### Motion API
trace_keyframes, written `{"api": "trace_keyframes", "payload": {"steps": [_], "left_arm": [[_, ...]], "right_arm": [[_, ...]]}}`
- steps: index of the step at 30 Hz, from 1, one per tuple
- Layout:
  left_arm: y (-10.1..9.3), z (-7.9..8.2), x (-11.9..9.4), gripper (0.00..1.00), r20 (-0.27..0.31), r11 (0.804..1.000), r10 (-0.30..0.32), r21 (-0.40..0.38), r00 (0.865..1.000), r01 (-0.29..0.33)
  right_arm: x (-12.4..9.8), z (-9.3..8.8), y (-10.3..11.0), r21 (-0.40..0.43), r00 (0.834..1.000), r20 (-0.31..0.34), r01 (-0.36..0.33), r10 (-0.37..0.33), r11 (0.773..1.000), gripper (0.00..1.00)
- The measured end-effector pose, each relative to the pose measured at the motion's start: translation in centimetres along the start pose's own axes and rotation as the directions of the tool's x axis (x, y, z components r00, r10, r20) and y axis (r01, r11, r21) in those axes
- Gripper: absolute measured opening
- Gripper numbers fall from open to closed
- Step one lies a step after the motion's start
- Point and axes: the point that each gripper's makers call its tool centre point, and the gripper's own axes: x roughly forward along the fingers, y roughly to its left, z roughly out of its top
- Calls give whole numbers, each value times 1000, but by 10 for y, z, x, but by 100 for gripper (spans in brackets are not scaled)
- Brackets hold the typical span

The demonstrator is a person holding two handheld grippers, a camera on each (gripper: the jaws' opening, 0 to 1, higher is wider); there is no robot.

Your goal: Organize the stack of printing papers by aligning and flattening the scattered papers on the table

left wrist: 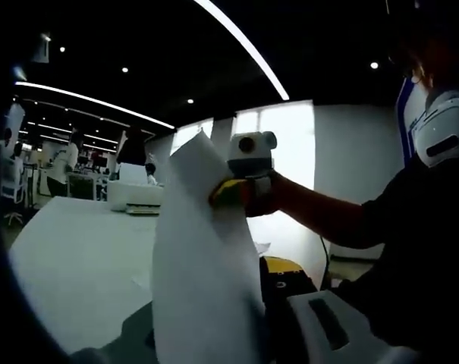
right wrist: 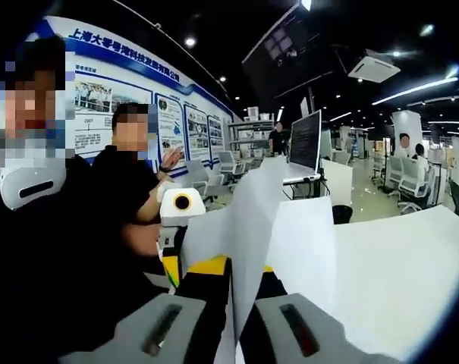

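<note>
Paper sheet: bottom edge cut off at 6 o'clock.
Left gripper: one jaw hidden behind paper.

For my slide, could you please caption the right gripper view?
Right hand-held gripper pinches upright paper sheets above the white table.

- The papers are thin white paper, matt, smooth, held up in a slightly curved stack.
- The table has a white top, smooth and matt, with no shine on it.
- The right gripper has jaws of light grey plastic, smooth with a faint sheen, with yellow and black parts behind them.
- The left gripper looks like the same plastic, white and yellow.
- The person's sleeve is dark matt cloth.
</note>
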Motion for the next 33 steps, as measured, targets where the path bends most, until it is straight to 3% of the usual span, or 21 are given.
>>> {"api": "trace_keyframes", "payload": {"steps": [13, 21, 25, 33], "left_arm": [[-1, -3, -1, 19, -18, 1000, -8, -4, 1000, 7], [-3, -3, -2, 6, -29, 1000, -20, 0, 999, 20], [0, -3, -5, 6, -25, 1000, -3, -15, 1000, 3], [3, -1, -8, 5, -14, 1000, 5, -23, 1000, -5]], "right_arm": [[1, -13, -9, -29, 998, -68, 9, -11, 1000, 0], [2, -20, -9, -37, 996, -91, 7, -10, 999, 0], [-3, -19, -7, -56, 996, -90, 21, -26, 998, 6], [-28, -15, -12, -95, 990, -60, 121, -127, 988, 22]]}}
